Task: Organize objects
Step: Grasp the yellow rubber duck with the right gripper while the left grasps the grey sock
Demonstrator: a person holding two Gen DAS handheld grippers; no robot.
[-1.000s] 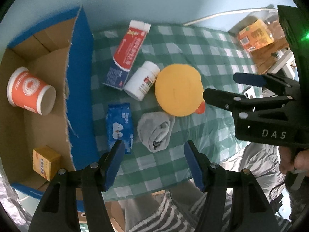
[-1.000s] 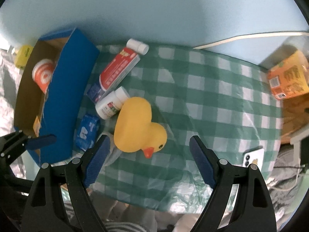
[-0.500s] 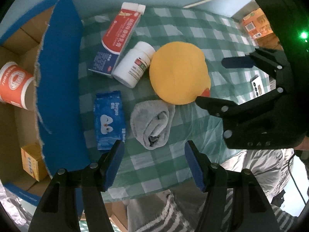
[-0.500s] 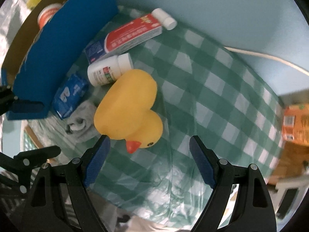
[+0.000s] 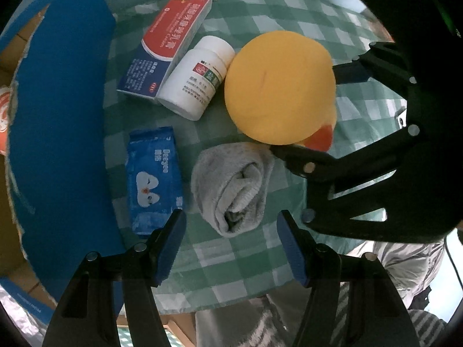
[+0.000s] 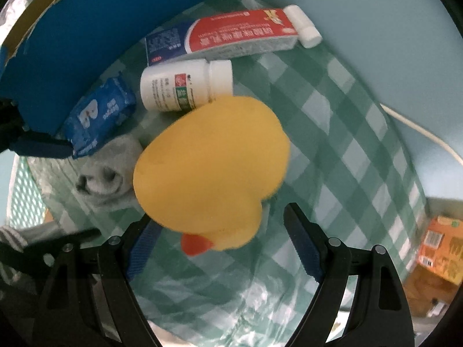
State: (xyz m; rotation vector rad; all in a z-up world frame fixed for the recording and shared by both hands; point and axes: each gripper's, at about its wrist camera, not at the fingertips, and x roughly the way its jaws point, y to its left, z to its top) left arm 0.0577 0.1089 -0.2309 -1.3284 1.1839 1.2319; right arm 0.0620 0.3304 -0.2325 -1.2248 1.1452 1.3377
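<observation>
Setting looked domestic, prob. a home room w/ a makeshift sorting setup. Table [image 6: 341, 121] was covered w/ green-white check cloth under clear plastic film. Household/bathroom goods lay on it: toothpaste box [image 5: 173, 43], white pill bottle [image 5: 196, 84], blue wipes pack [image 5: 153, 179], rolled grey sock [image 5: 231, 188], yellow rubber duck [image 6: 214, 167]. Blue cardboard box [image 5: 58, 133] stood at table's left edge, orange paper cup [image 5: 4, 115] partly visible inside. Pale blue wall behind w/ white cable [image 6: 419, 130] running along it. Orange snack carton [image 6: 442, 248] sat off to the side, on what looked like wood furniture. No lab or shop fittings identifiable.
</observation>
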